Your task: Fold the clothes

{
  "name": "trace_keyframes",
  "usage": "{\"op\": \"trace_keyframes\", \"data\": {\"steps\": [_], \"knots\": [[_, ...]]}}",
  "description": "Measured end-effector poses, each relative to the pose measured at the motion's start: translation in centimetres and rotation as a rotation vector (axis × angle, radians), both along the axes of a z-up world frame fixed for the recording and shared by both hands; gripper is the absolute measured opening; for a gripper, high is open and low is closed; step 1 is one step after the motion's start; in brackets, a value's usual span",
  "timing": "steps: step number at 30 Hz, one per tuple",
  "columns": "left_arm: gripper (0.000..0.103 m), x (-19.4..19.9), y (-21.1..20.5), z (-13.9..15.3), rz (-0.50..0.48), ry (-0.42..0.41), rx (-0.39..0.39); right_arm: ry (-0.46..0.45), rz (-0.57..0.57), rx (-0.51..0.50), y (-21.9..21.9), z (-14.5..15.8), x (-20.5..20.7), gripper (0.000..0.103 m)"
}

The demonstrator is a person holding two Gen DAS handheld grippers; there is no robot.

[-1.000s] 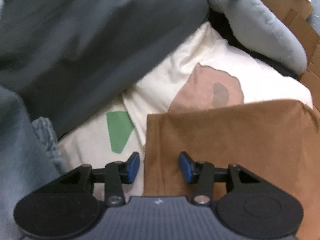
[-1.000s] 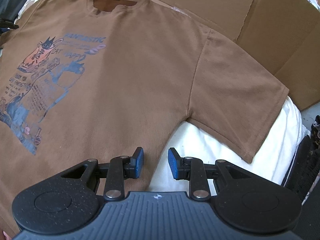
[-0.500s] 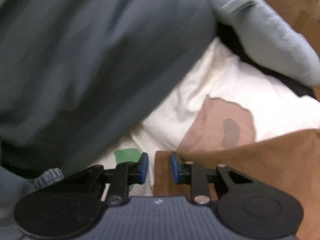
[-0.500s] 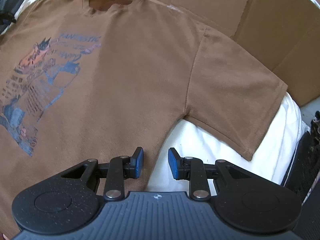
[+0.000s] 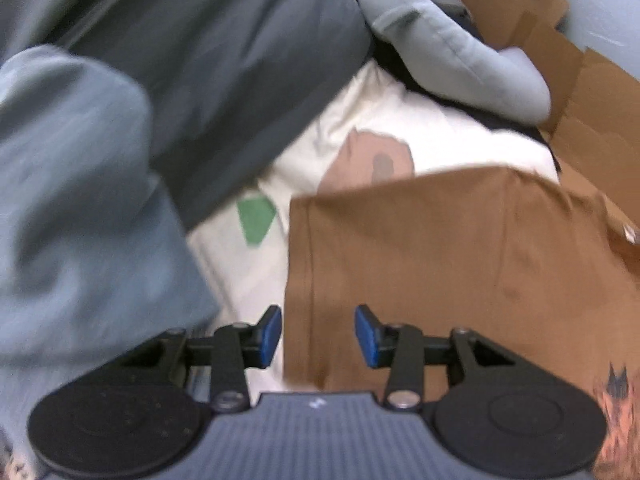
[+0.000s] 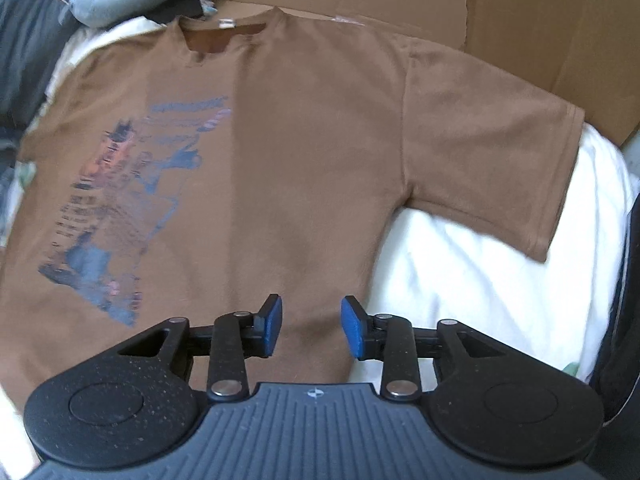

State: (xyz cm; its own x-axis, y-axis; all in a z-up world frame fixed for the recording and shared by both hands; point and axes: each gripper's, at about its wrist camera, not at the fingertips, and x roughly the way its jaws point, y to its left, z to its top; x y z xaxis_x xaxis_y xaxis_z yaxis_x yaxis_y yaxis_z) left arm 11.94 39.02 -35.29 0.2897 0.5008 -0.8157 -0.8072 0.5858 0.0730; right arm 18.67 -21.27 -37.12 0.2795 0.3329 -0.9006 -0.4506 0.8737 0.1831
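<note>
The brown cotton printed T-shirt [image 6: 304, 168] lies limp and light on the white bed sheet [image 6: 472, 280]; pinch its sleeve hems. Both the left gripper [image 5: 318, 336] and the right gripper [image 6: 311, 326] have just been opening their fingers and hold nothing.

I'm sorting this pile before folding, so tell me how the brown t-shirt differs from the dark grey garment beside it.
The brown t-shirt lies spread flat on the white sheet, while the dark grey garment sits heaped and rumpled. The t-shirt has a blue and orange print on its front; the dark grey garment looks plain. The t-shirt's collar and one short sleeve are clear to see; the dark grey garment's shape cannot be told. Neither is folded yet.
</note>
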Motion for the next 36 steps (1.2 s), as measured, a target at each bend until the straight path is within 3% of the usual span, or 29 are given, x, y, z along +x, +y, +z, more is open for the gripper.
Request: {"op": "trace_keyframes", "data": {"steps": [10,15,24,31,36], "knots": [[0.045,-4.5,-3.9,8.5,0.031,-0.021,-0.102,-0.033,-0.07,0.112,-2.2,9.0,0.2,0.042],[0.048,-5.5,-5.3,14.2,0.003,-0.05,-0.136,-0.071,-0.063,0.145,-2.1,15.9,1.4,0.056],[0.052,-8.2,-10.1,21.9,-0.074,-0.101,-0.156,-0.095,-0.055,0.16,-2.6,27.2,1.0,0.06],[0.057,-11.4,-13.5,25.1,-0.111,-0.14,-0.181,-0.159,-0.067,0.173,-5.1,35.5,-1.1,0.067],[0.058,-14.0,-15.4,25.2,-0.082,-0.127,-0.21,-0.169,-0.07,0.164,-7.3,37.4,-2.0,0.067]]}}
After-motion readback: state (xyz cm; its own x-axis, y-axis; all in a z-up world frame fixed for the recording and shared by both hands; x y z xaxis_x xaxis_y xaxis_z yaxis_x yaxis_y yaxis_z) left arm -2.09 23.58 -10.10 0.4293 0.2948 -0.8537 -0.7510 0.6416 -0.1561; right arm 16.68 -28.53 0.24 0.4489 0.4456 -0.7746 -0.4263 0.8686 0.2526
